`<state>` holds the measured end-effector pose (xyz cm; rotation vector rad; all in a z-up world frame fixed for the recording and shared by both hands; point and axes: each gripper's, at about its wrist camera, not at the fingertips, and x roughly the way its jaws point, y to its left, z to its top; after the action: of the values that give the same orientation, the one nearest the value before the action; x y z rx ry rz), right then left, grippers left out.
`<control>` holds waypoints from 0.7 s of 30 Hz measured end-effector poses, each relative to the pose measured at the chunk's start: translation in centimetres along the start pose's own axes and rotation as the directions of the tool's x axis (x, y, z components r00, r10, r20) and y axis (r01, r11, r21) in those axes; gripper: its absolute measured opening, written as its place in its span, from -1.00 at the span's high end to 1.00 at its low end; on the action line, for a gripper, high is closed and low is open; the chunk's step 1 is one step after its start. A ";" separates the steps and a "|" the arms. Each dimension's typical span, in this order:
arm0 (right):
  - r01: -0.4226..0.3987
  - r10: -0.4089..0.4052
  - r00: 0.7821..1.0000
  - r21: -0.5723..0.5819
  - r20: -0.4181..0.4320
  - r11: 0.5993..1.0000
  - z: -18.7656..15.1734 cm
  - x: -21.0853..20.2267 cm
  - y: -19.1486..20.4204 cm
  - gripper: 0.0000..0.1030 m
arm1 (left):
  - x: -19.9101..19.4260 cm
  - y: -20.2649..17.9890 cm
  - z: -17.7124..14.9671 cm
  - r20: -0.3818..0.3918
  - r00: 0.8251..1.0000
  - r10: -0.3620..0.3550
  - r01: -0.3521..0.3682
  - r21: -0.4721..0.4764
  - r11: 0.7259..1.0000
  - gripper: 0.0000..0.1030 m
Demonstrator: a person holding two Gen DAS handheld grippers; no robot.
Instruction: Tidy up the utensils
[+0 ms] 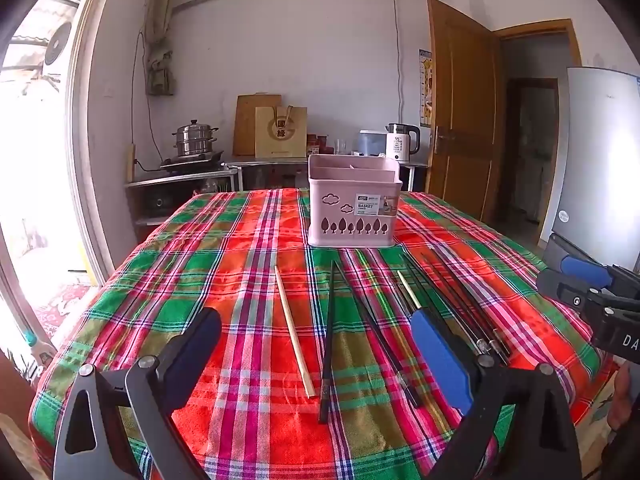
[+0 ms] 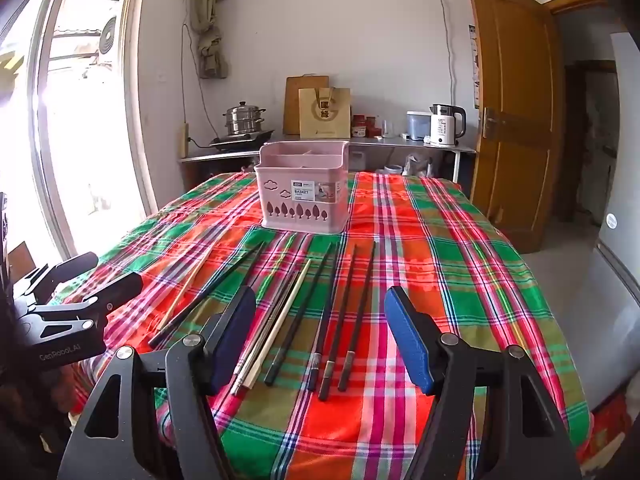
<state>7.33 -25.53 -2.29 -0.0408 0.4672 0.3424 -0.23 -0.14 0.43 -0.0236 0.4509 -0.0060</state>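
A pink divided utensil basket [image 1: 353, 205] [image 2: 304, 196] stands upright on the plaid tablecloth. Several chopsticks lie loose in front of it: a wooden chopstick [image 1: 291, 330] and black chopsticks [image 1: 328, 340] in the left wrist view, and several black chopsticks [image 2: 332, 316], a pale wooden chopstick [image 2: 280, 322] and metal chopsticks [image 2: 262, 330] in the right wrist view. My left gripper [image 1: 320, 344] is open and empty, above the wooden and black chopsticks. My right gripper [image 2: 320, 320] is open and empty, above the main row. Each gripper also shows at the edge of the other view, the right gripper [image 1: 592, 292] and the left gripper [image 2: 80, 296].
The plaid tablecloth [image 1: 224, 264] [image 2: 460, 264] covers the table to its edges. Behind stand a counter with a steamer pot [image 1: 195, 140], a paper bag [image 1: 281, 132] and a kettle [image 1: 402, 142]. A wooden door [image 1: 460, 120] and a fridge [image 1: 600, 160] are at the right.
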 end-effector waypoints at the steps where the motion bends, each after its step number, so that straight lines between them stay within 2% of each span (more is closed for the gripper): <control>1: 0.000 0.000 1.000 0.000 -0.001 1.000 0.0 0.0 0.0 -0.31 | 0.1 0.1 0.0 -0.003 1.000 -0.001 0.001 -0.002 1.000 -0.88; 21: 0.001 -0.001 1.000 0.001 -0.003 1.000 0.0 0.1 0.1 -0.31 | 0.0 0.0 0.0 -0.005 1.000 -0.013 0.013 -0.008 1.000 -0.88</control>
<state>7.40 -25.42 -2.38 -0.0400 0.4701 0.3412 -0.26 -0.14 0.46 -0.0343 0.4559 -0.0168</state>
